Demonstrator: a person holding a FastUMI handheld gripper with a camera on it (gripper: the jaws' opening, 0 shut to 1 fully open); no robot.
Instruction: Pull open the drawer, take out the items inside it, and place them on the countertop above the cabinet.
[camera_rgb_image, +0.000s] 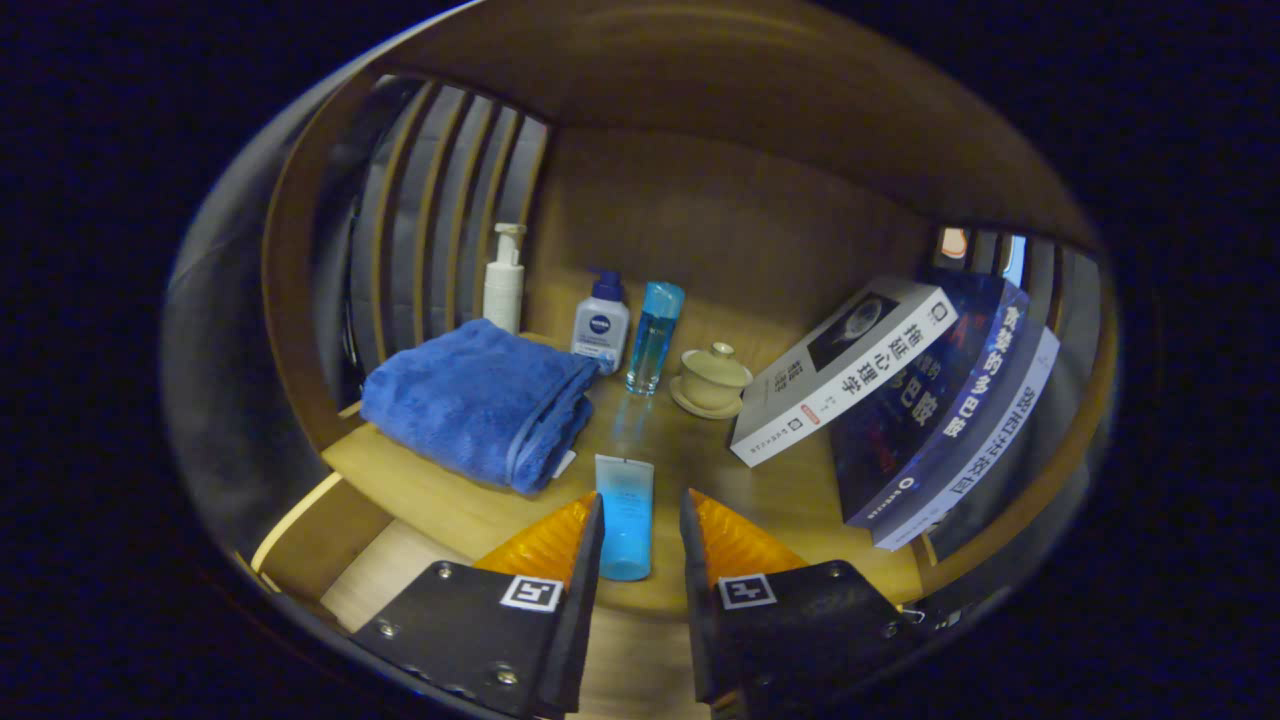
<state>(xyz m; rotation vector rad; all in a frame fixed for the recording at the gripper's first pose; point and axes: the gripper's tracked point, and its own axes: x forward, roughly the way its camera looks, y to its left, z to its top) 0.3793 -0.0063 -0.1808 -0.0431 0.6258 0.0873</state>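
Observation:
A light blue tube (625, 515) lies flat on the wooden countertop (450, 500), lengthwise between my fingers. My gripper (641, 495) is open around it. The left finger is close against the tube's side, and a gap shows between the tube and the right finger. Below the countertop's front edge, to the left of my fingers, I see a paler wooden surface that looks like the inside of the pulled-out drawer (400, 585); its contents are hidden.
Beyond my fingers sit a folded blue towel (480, 400), a white pump bottle (503, 280), a white bottle with a dark cap (600, 325), a clear blue bottle (655, 335) and a lidded cup on a saucer (712, 380). Leaning books (850, 370) stand at the right. Slatted walls close both sides.

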